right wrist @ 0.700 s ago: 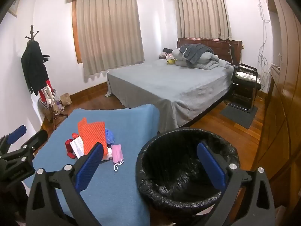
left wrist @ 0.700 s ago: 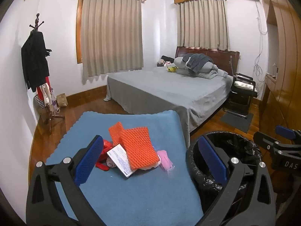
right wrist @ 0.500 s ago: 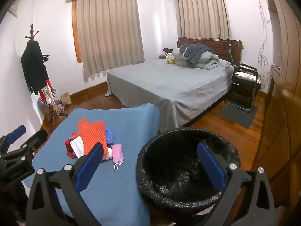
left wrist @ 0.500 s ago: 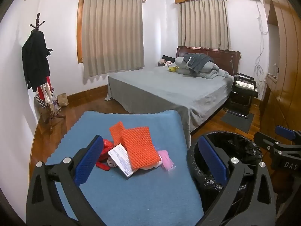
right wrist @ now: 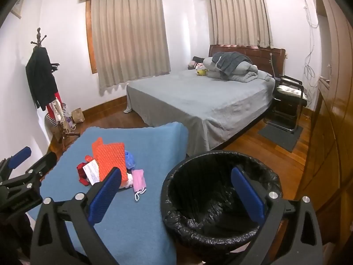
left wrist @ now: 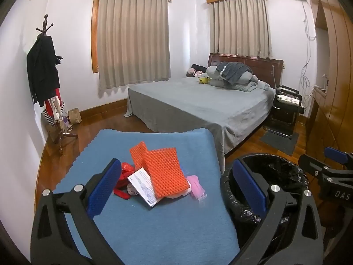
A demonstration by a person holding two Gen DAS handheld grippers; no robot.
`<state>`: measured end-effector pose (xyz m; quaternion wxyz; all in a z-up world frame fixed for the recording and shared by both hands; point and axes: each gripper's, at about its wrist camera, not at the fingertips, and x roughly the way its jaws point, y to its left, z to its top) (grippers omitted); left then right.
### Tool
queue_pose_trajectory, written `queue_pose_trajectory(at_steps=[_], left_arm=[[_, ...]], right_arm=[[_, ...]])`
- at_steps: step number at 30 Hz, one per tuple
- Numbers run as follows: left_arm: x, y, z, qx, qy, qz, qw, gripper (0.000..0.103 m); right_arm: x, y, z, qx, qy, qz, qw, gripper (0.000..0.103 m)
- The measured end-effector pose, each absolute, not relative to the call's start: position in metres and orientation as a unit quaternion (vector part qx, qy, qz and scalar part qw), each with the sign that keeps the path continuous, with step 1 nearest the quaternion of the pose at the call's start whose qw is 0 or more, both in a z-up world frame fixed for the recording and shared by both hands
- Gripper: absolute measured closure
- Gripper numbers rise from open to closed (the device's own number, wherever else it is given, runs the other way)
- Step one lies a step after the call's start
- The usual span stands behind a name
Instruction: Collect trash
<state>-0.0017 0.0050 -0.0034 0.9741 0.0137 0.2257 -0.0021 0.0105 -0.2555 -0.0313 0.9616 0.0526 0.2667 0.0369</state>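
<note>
A pile of trash lies on the blue-covered table [left wrist: 154, 225]: an orange bumpy foam sheet [left wrist: 164, 171], a white printed card [left wrist: 142, 186], red scraps [left wrist: 123, 176] and a pink face mask [left wrist: 196, 186]. The pile also shows in the right wrist view, with the foam sheet [right wrist: 108, 156] and mask [right wrist: 139, 180]. A black-lined bin [right wrist: 220, 198] stands right of the table. My left gripper [left wrist: 176, 190] is open and empty, above the table near the pile. My right gripper [right wrist: 176, 194] is open and empty, above the bin's left rim.
A grey bed [left wrist: 198, 103] stands behind the table. A coat stand [left wrist: 46, 77] with clothes is at the left wall. A black chair [left wrist: 286, 106] and wooden wardrobes [left wrist: 331, 88] are on the right. Wooden floor lies between table and bed.
Both grippers have stayed almost still; the left view has shifted only slightly. Nothing was picked up or moved.
</note>
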Motion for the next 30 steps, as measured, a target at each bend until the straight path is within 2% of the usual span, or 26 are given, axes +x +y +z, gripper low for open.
queue_pose_trajectory(at_steps=[30], left_arm=[[0.0008,0.0079,-0.0066,0.013,0.228,-0.002,0.974,0.005]], right_arm=[[0.0091,-0.2520,-0.0299,0.049,0.269,0.037,0.961,0.006]])
